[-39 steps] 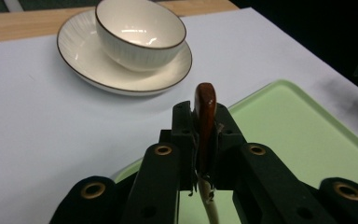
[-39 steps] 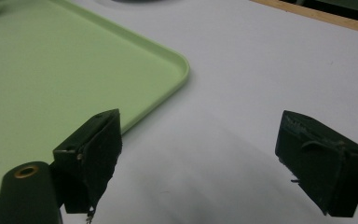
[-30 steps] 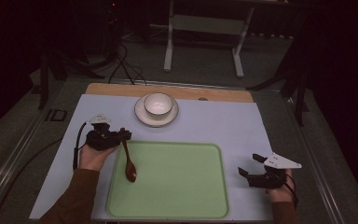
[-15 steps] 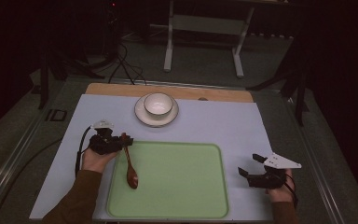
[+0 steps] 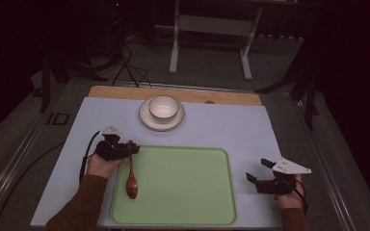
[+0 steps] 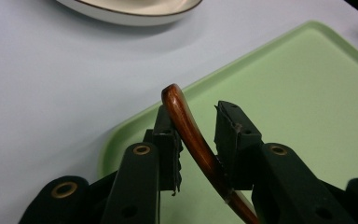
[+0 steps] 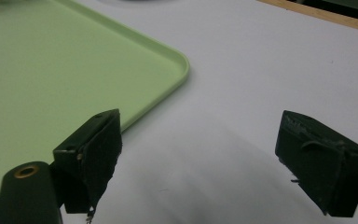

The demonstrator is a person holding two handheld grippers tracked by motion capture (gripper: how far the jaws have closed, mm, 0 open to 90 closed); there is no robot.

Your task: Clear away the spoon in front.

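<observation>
1. My left gripper (image 6: 193, 135) has just been easing its jaws apart; the wooden spoon (image 5: 131, 173) sits loose between them, its handle leaning on one pad.
2. Spoon bowl rests on the green tray (image 5: 188, 211), along its left edge.
3. My right gripper (image 5: 259, 172) hovers beside the tray, jaws wide apart, nothing between them.

Lab or test bay, not a home. Worktop (image 5: 221, 125) has a pale sheet laid over it, wood edge showing at the far side, and sits in a dark room on grey floor. Behind the worktop: a white metal stand (image 5: 212, 43) and loose black cables (image 5: 125, 67) on the floor. Dark frame posts (image 5: 46, 77) flank the worktop. Tableware on it looks staged: tray (image 5: 183, 185), bowl (image 5: 163, 107) on plate (image 5: 147, 120).
</observation>
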